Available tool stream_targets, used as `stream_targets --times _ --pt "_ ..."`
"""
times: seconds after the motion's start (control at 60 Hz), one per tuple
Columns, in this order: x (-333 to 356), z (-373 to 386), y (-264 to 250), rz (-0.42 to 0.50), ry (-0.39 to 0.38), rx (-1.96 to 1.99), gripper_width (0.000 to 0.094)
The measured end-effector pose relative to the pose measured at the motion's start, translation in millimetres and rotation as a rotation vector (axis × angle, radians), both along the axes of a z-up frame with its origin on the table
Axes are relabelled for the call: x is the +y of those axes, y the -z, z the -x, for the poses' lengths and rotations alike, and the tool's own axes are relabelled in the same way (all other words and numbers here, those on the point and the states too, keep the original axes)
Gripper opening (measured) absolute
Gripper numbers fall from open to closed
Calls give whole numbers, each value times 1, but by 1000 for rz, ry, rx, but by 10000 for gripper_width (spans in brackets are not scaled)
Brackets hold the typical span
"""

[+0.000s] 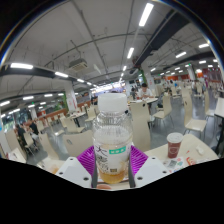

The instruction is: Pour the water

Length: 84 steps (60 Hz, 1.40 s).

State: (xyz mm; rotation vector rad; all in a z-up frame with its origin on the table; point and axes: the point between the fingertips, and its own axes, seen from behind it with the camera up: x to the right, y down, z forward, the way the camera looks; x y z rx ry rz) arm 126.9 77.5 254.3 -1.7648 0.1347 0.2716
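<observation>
The gripper (113, 168) is clamped on a clear plastic bottle (113, 135), its two fingers pressing the bottle's lower body from the left and the right, with the purple pads (88, 157) showing against the bottle's sides. The bottle stands upright between the fingers, a white cap (113, 102) on its top and a label with green and orange print around its middle. It is held above a light-coloured table (200, 148) that spreads out to the right and beyond the fingers. On that table, to the right of the bottle and a little farther away, stands a small paper cup (174, 145) with a reddish-brown wall and a pale rim, apart from the bottle. Farther off the room opens into a large hall with more tables and chairs (141, 128) in pale wood tones, and long strip lights (146, 14) run across the ceiling overhead. At the far left some people (28, 133) are seated or standing, too small to tell more.
</observation>
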Motion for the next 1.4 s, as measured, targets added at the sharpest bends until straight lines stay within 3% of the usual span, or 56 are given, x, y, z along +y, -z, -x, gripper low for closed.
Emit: stream_targets --times 0.25,0.467,0.567,0.717,0.75,0.8,0.85,0.917,1.2,1.4 --pt "4 -55 127 127 40 -282 416" --pt "-6 -65 188 203 25 -302 427" --pt "-5 -68 189 167 46 -272 428" --pt "-6 -67 193 199 51 -276 570" --pt "-12 -66 199 236 48 -278 654" --pt "-21 -64 203 279 37 -273 861" --pt "-32 -65 201 300 43 -272 811" --pt "-48 -66 194 315 55 -282 856" --pt "-164 -34 137 420 72 -265 847" --pt "-240 4 95 438 74 -251 845"
